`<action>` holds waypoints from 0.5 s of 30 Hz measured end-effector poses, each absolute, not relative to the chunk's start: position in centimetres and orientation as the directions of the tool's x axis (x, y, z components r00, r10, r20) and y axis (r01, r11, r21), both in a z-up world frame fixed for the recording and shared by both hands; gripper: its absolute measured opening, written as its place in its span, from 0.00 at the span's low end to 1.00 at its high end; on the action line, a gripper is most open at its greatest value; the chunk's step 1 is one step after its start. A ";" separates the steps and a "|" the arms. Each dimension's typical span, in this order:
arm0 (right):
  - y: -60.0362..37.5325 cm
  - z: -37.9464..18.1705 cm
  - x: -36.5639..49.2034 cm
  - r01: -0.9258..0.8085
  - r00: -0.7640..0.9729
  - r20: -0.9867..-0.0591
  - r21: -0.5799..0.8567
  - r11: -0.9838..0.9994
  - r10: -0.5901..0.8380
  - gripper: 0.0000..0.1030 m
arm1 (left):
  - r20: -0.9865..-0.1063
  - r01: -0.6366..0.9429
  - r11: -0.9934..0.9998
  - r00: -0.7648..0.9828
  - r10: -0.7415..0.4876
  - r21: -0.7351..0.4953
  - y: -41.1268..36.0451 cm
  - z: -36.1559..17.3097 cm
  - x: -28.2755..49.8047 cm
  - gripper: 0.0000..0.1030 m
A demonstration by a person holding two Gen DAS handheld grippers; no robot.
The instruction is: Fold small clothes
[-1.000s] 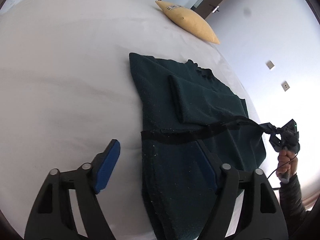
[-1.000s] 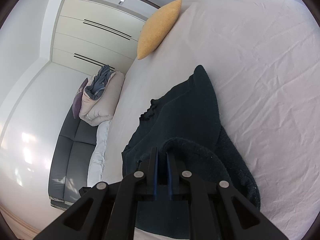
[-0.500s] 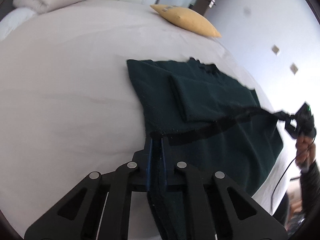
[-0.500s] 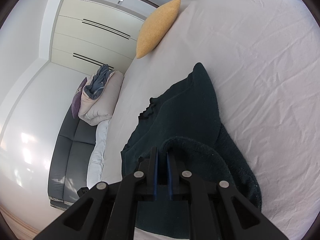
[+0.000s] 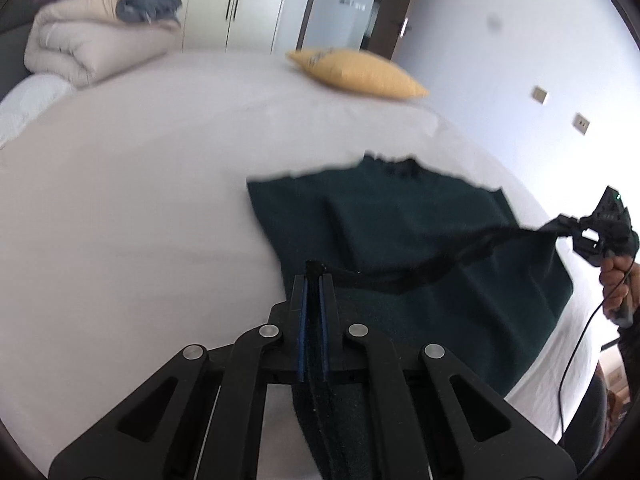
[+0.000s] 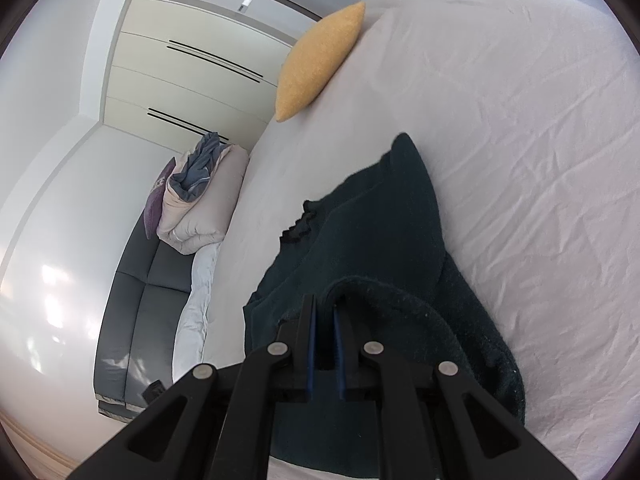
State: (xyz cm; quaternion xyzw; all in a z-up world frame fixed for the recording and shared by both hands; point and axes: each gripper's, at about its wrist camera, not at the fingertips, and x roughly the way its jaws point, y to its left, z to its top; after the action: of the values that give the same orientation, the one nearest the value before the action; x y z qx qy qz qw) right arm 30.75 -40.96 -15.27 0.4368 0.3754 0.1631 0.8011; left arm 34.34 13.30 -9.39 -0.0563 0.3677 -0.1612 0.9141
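Observation:
A dark green knitted garment [image 5: 400,232] lies on the white bed sheet [image 5: 140,200], its collar at the far end. My left gripper [image 5: 313,276] is shut on the near left corner of its black hem band, lifted off the sheet. My right gripper [image 5: 568,226], held by a hand at the right edge, pinches the other end of that hem, which hangs taut between the two. In the right wrist view the right gripper [image 6: 325,308] is shut on a raised fold of the dark green garment [image 6: 372,232].
A yellow cushion [image 5: 356,74] lies at the far end of the bed. A rolled beige duvet [image 5: 92,44] with grey cloth on top sits on a dark sofa [image 6: 140,304] beside the bed. Wardrobe doors and a wall with sockets stand behind.
My left gripper closed on the near corner of the hem and rose with it, tilting so more of the room shows. The right gripper kept its hold in place.

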 end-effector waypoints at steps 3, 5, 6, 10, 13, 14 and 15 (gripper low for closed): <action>-41.1 -13.9 30.7 0.038 0.686 -0.443 0.814 0.579 0.578 0.10 | -0.614 0.261 0.946 0.719 -0.324 -0.193 13.2 -7.2 34.5 0.04; -41.2 -13.0 30.9 0.023 0.696 -0.434 0.810 0.586 0.572 0.10 | -0.591 0.257 0.947 0.740 -0.320 -0.191 13.4 -5.9 34.8 0.04; -41.3 -12.6 31.0 0.018 0.702 -0.430 0.807 0.590 0.567 0.10 | -0.581 0.253 0.949 0.750 -0.316 -0.190 13.4 -5.4 34.9 0.04; -41.8 -11.1 32.3 -0.005 0.724 -0.408 0.804 0.595 0.557 0.10 | -0.548 0.238 0.952 0.779 -0.306 -0.193 13.8 -3.4 36.4 0.04; -41.9 -10.4 34.2 -0.013 0.730 -0.409 0.794 0.608 0.548 0.10 | -0.535 0.223 0.955 0.791 -0.295 -0.196 13.9 -2.4 38.8 0.04; -42.0 -10.4 35.1 -0.007 0.730 -0.417 0.788 0.616 0.542 0.10 | -0.534 0.219 0.955 0.793 -0.293 -0.200 13.9 -2.1 39.7 0.04; -42.1 -10.6 35.9 -0.001 0.729 -0.423 0.786 0.619 0.538 0.10 | -0.531 0.214 0.955 0.796 -0.291 -0.203 13.9 -1.8 40.8 0.04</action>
State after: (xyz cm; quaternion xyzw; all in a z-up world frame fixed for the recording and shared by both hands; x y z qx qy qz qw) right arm 35.89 -42.15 -10.57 0.4059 0.3309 0.1610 0.8365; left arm 40.77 13.91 -1.80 -0.0662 0.2903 -0.1337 0.9452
